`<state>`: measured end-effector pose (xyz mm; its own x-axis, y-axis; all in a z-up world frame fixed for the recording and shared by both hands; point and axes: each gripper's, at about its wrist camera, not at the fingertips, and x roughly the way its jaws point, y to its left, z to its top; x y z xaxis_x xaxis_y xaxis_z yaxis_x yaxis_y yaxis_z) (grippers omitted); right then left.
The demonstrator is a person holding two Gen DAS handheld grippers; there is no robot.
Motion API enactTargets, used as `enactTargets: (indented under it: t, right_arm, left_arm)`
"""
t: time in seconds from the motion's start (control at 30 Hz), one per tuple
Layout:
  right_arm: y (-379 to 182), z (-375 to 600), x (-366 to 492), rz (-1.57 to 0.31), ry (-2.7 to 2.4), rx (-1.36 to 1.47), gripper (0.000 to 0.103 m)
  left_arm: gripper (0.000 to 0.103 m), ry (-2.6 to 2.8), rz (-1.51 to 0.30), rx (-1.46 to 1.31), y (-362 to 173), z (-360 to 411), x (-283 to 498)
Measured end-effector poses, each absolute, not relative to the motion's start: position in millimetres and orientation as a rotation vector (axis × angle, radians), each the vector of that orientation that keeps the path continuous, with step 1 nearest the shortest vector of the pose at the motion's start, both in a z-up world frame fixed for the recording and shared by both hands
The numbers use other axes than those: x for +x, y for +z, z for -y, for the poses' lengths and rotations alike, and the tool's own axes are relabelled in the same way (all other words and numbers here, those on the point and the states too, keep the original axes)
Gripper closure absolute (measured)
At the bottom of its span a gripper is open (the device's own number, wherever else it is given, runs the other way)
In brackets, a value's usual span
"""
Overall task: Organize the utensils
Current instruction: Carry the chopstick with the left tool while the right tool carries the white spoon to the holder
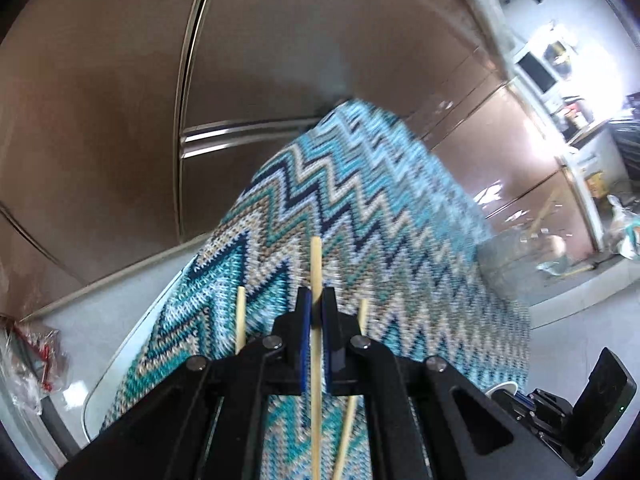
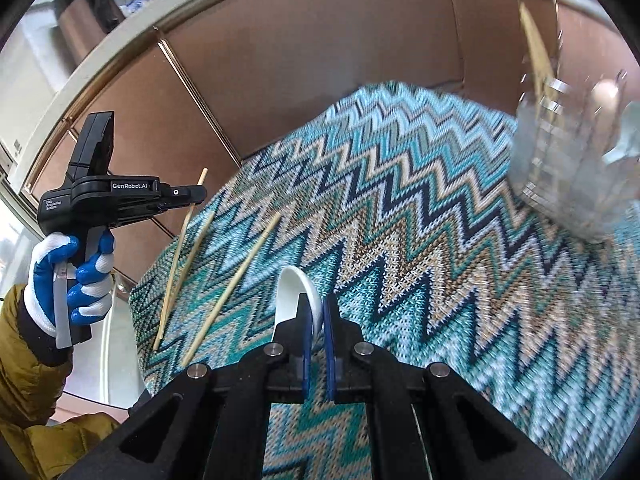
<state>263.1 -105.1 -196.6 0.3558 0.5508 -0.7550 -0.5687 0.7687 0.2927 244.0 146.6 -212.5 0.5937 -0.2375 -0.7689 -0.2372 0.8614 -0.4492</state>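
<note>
Nearest our left lens, the left tool was clamped on one wooden chopstick, which ran between the blue pads and stuck out past the tips. Two loose chopsticks lay on the zigzag cloth below, one either side of the tool. From our right lens, the right tool was closed on the white spoon, its bowl rising just beyond the pads. We could see the left tool there too, held in a blue-and-white gloved hand with a mustard sleeve, the chopstick slanting down from it above the cloth's left edge. The loose pair lay beside it on the cloth. At upper right stood a clear glass holder, blurred, seemingly with another chopstick and spoon inside.
</note>
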Motion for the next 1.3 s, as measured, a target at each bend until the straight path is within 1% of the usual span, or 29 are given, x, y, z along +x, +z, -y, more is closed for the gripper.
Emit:
enactTargets:
  t: [0.47,0.7,0.97,1.3]
  right_arm:
    - [-115.6,118.9,167.8,-0.750,0.568,-0.084,0.097]
    - [-79.7,145.3,148.8,-0.634,0.451,-0.079,0.097]
    - [-49.1,203.3,169.9,-0.529,0.276,-0.049,0.097]
    - [-28.4,250.8,228.1,-0.361,0.097,-0.017,0.097]
  left_arm:
    - [0.099,-0.084,-0.649,-0.441,-114.5,-123.2,156.2]
    - [0.099,-0.104,-0.505,-0.372,-68.7,-99.7,136.4]
    - [0.099,-0.191,-0.437,-0.284,-36.5,-41.3,163.6]
    - [0.099,-0.323,-0.336,-0.281,-2.3,36.1,240.1]
